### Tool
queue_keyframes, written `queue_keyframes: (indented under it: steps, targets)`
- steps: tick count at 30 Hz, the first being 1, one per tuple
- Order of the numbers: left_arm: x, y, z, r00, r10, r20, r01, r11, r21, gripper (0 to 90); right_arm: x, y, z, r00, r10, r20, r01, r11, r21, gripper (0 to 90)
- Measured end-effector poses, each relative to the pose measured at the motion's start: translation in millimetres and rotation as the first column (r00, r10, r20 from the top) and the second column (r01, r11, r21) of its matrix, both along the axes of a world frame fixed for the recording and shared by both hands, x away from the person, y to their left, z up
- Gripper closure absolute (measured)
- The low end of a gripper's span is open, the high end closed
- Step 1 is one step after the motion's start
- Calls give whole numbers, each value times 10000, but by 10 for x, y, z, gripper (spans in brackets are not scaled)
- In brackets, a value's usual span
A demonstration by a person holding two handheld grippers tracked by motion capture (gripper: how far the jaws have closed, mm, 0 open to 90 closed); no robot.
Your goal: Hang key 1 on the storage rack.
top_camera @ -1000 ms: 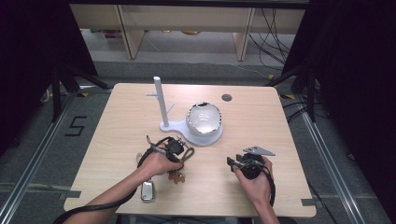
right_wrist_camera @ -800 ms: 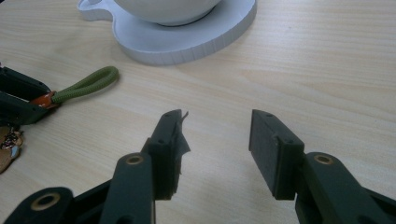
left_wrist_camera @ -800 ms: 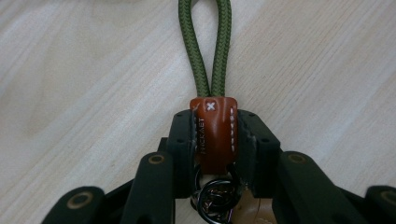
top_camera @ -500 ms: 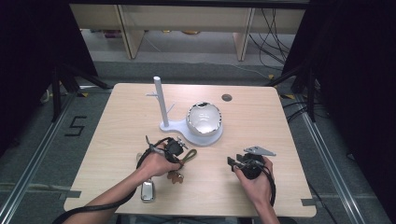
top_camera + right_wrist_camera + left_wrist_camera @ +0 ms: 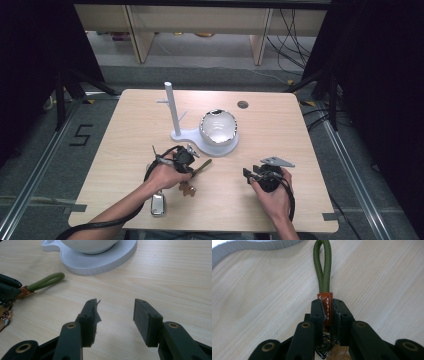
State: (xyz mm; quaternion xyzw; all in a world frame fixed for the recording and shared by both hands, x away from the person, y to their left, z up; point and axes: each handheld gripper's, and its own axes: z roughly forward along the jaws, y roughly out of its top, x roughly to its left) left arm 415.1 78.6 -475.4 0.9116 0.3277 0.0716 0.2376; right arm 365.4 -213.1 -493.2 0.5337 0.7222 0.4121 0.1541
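On the tabletop (image 5: 125,150), the left tongs (image 5: 327,311) had just been closing, and their jaws pressed from both sides on the orange leather tab (image 5: 325,302) of a key strap, with the olive cord loop (image 5: 322,267) running out past the jaw tips and lying flat on the wood. In the high view the left tongs (image 5: 186,159) sat near the middle of the tabletop, slightly left, with the loop (image 5: 202,166) pointing right and far toward the white stand (image 5: 192,136). Metal key parts (image 5: 187,189) lay just near of the left hand, and a silvery object (image 5: 158,205) rested near the close edge beside the forearm. The stand's base carried a white bowl (image 5: 218,127) and an upright post (image 5: 171,107) at its left end. The right tongs (image 5: 115,315) stood wide apart with nothing between them, low over bare wood; in the high view the right tongs (image 5: 250,175) were held right of the strap, well apart from it. From the right gripper view the loop (image 5: 46,281) lay to the left, just near of the stand's rim (image 5: 100,267).
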Motion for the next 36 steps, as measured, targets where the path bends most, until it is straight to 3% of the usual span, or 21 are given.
queue_keyframes:
  steps: [2, 3, 5, 7, 8, 9, 11, 14, 20, 23, 28, 35, 36]
  targets:
    - [16, -7, 0, 9998, 4, -199, -4, 10000, 3, 714, 0, -8, -1, 10000, -6, 17, 6, 10000, -13, 545]
    - [36, -20, 3, 9993, 109, -357, -116, 9997, -197, 693, 4, -7, -6, 10000, 28, -41, -28, 10000, 8, 545]
    - [34, -26, 0, 9988, 133, -466, -139, 9998, -125, 703, 5, -6, -8, 10000, 28, -28, -28, 10000, -8, 545]
    - [46, -34, -11, 9986, -17, -520, 20, 10000, 67, 709, 3, -2, -3, 10000, 19, -40, -19, 10000, -24, 545]
    - [60, -27, -14, 9978, -375, -542, 397, 9984, 405, 716, 1, 0, -1, 10000, 15, -14, -15, 10000, -9, 545]
    - [49, -32, -25, 9975, -316, -628, 344, 9985, 432, 712, 0, -2, 2, 10000, 3, -7, -3, 10000, -21, 545]
    - [53, -33, -41, 9978, -410, -529, 436, 9978, 501, 688, -9, -7, 15, 9999, -86, -113, 84, 9998, -194, 545]
    - [54, -40, -53, 9972, -390, -634, 423, 9978, 519, 664, 1, -3, -6, 10000, 25, -27, -25, 10000, -3, 543]
    - [65, -52, -54, 9968, -418, -685, 458, 9973, 571, 633, 0, 6, -2, 9999, 3, -139, -5, 9999, -124, 540]
    - [64, -57, -53, 9974, -520, -505, 561, 9948, 846, 709, 0, 7, -4, 9999, -2, -134, 0, 9999, -133, 539]
    - [33, -79, -50, 9969, -770, -187, 787, 9904, 1136, 741, -8, 7, 2, 9998, -10, -188, 6, 9998, -221, 537]
    - [28, 21, -40, 9999, -139, -3, 139, 9998, 145, 805, 1, 10, -16, 9999, 115, -123, -115, 9999, -54, 533]
    - [27, 26, -37, 9999, -124, -16, 124, 9998, 168, 805, 1, 10, -16, 9999, 115, -123, -115, 9999, -54, 533]
